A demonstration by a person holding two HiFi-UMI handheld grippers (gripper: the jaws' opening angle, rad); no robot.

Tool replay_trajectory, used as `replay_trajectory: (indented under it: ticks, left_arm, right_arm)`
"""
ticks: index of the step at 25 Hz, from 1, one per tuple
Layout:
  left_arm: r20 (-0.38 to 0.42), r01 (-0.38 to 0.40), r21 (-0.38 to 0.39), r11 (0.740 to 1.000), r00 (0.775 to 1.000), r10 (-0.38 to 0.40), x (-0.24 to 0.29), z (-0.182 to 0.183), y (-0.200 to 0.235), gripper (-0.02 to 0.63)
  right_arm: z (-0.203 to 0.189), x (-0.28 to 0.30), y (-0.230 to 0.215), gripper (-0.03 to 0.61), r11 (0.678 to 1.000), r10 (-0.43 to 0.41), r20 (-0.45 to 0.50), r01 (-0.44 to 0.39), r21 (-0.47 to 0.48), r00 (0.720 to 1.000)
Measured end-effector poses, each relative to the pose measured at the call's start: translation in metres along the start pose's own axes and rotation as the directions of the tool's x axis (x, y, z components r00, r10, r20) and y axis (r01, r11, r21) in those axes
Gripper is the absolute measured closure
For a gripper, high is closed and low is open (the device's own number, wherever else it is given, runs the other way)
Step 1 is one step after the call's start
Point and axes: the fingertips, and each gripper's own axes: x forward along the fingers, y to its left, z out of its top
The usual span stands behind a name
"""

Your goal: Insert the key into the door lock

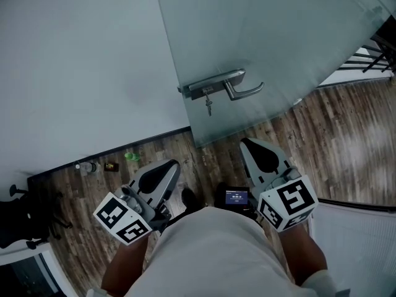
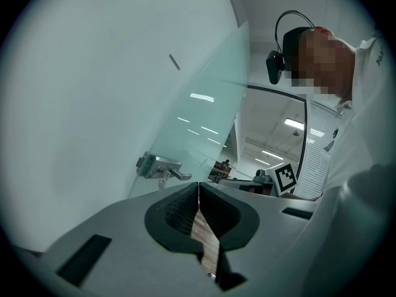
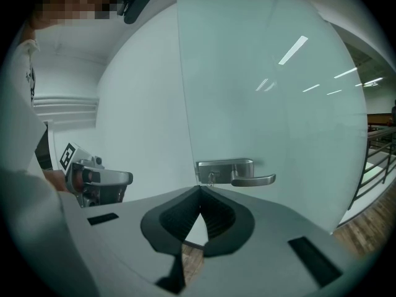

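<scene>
A metal lock plate (image 1: 210,85) with a lever handle (image 1: 245,93) sits on the edge of a frosted glass door (image 1: 272,36). A key (image 1: 208,106) is in the lock and something small hangs down from it. The lock also shows in the left gripper view (image 2: 156,164) and in the right gripper view (image 3: 224,168), with the key (image 3: 211,178) under the plate. My left gripper (image 1: 174,164) and right gripper (image 1: 247,143) are held low in front of the door, well short of the lock. Both are shut with nothing between the jaws.
A white wall (image 1: 80,60) stands left of the door. On the wood floor (image 1: 346,147) by the wall lie a bottle (image 1: 86,167), a small dark item (image 1: 111,165) and a green object (image 1: 131,156). A black chair (image 1: 18,218) is at far left, a railing (image 1: 374,54) at upper right.
</scene>
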Motion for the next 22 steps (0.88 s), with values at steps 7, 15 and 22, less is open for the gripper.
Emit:
replay_trajectory:
  ticks: [7, 15, 22]
  left_arm:
    - [-0.023, 0.005, -0.014, 1.0, 1.0, -0.005, -0.002, -0.008, -0.007, 0.595]
    - [-0.025, 0.016, -0.027, 1.0, 1.0, -0.016, 0.0, -0.011, -0.013, 0.595]
    - [-0.026, 0.015, -0.035, 0.999, 1.0, -0.016, -0.001, -0.013, -0.014, 0.595]
  right_arm:
    - [-0.007, -0.009, 0.002, 0.566, 1.0, 0.004, -0.009, -0.004, 0.023, 1.0]
    - [-0.01, -0.011, 0.006, 0.566, 1.0, 0.018, -0.013, -0.018, 0.024, 1.0]
    - [-0.004, -0.009, 0.011, 0.566, 0.999, 0.032, -0.013, -0.032, 0.0, 0.999]
